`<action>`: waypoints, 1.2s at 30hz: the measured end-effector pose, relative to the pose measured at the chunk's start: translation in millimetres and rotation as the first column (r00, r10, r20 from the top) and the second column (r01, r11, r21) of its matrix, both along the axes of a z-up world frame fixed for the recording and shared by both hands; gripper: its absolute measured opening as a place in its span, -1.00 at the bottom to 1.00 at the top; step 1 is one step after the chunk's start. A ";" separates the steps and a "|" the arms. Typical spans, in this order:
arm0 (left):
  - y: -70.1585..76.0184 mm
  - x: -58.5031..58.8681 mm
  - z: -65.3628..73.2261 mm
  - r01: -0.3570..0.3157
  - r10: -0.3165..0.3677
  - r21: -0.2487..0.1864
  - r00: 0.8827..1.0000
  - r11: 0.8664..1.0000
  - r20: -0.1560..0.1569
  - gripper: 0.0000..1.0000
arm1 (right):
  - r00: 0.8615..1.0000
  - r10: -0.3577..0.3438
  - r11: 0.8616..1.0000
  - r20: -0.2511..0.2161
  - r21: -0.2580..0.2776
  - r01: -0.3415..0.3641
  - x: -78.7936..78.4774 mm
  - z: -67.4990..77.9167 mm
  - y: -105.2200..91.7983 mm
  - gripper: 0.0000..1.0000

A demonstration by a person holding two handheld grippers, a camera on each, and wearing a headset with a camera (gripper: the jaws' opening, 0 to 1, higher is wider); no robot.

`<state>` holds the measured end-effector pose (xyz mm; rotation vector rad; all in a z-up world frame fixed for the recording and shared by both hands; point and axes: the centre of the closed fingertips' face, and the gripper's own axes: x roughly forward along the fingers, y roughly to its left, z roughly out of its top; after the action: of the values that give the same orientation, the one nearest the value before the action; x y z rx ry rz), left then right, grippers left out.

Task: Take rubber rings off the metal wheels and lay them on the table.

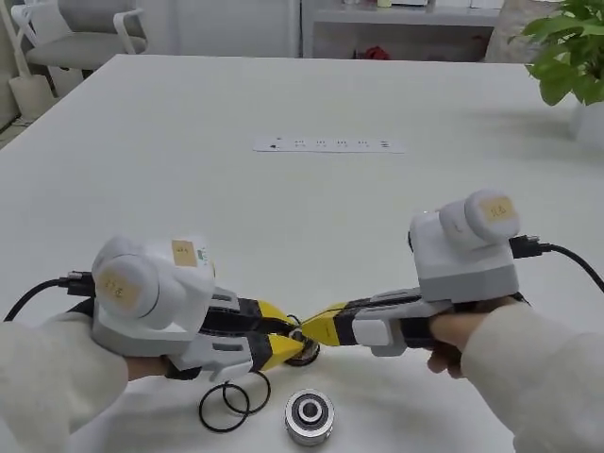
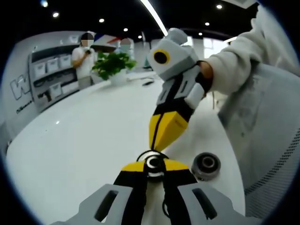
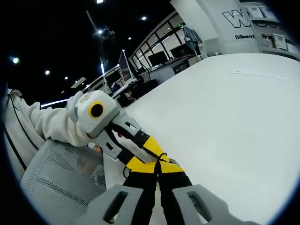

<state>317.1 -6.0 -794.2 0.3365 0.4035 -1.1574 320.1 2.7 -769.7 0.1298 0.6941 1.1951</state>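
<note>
**Head view.** The left gripper (image 1: 286,345) comes in from 8 o'clock and the right gripper (image 1: 313,329) from 4 o'clock. Their yellow tips meet low in the middle over the held wheel (image 1: 304,351), a small metal wheel just above the white table (image 1: 311,217). The left jaws are clamped on this wheel. Two black rubber rings (image 1: 234,403) lie flat and overlapping at 6 o'clock. Just right of them the loose wheel (image 1: 310,416) rests on the table. Each gripper body carries a yellow sticker whose writing is too small to read. A white power strip (image 1: 328,144) lies towards 12 o'clock, and a green plant (image 1: 571,47) stands at 2 o'clock.

**Left gripper view.** The left gripper (image 2: 154,167) has its jaws closed on the held wheel (image 2: 153,161) at the centre. The right gripper (image 2: 157,143) points down from 12 o'clock, its jaws pressed together with the tip at the wheel's upper edge. The loose wheel (image 2: 206,165) sits at 4 o'clock. On the wall at 9 o'clock stands a large letter "W"; the rest is cut off.

**Right gripper view.** The right gripper (image 3: 157,168) has its jaws drawn together. A thin black loop (image 3: 164,156) shows at their tip, but I cannot tell whether they pinch it. The left gripper (image 3: 161,158) reaches in from 10 o'clock. At 1 o'clock the wall lettering begins "WO", with a smaller line below starting "Dil".
</note>
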 end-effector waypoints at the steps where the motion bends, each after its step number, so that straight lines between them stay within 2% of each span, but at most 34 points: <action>1: 0.0 0.2 0.0 -0.002 0.002 0.000 1.000 1.000 0.000 -0.73 | 1.000 0.009 1.000 0.012 -0.014 -0.008 -0.9 -1.7 -0.5 -1.00; 4: -0.2 0.2 0.0 -0.008 0.008 0.003 1.000 1.000 0.001 -0.73 | 1.000 0.002 1.000 0.000 -0.014 -0.002 -2.1 -5.7 -2.1 -1.00; 8: -0.9 0.2 0.3 -0.011 0.011 0.014 1.000 1.000 0.013 -0.73 | 1.000 -0.012 1.000 0.000 -0.020 0.012 1.1 -6.4 -5.1 -1.00; 11: -0.7 0.3 0.2 -0.014 0.014 0.015 1.000 1.000 0.006 -0.72 | 1.000 -0.013 1.000 0.003 -0.025 0.013 1.2 -7.6 -6.0 -1.00; 18: 0.3 -0.5 1.2 -0.002 0.001 0.037 1.000 0.999 0.018 -0.71 | 1.000 -0.023 0.999 0.002 -0.036 0.023 4.0 -10.9 -9.8 -1.00; 20: 0.0 -0.7 3.9 -0.004 0.004 0.032 1.000 0.999 0.014 -0.71 | 1.000 -0.026 0.999 0.000 -0.034 0.026 4.0 -10.6 -10.5 -1.00; 27: -2.1 -4.2 11.4 0.019 -0.020 0.042 0.999 0.999 0.027 -0.62 | 0.999 -0.048 0.999 -0.010 -0.015 0.048 6.9 -7.5 -13.2 -1.00; 31: 0.9 -4.3 20.8 0.015 -0.016 0.034 0.999 0.999 0.035 -0.59 | 0.998 -0.059 0.998 -0.010 -0.008 0.059 7.6 -5.5 -14.5 -1.00; 36: 6.2 0.7 43.0 -0.011 0.011 0.001 0.998 1.000 0.059 -0.50 | 0.998 -0.069 0.998 -0.006 0.003 0.069 9.2 -1.6 -15.6 -1.00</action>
<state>317.8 0.2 -751.2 0.3683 0.3535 -1.1336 329.2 -12.9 -771.3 0.1590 0.6871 1.1299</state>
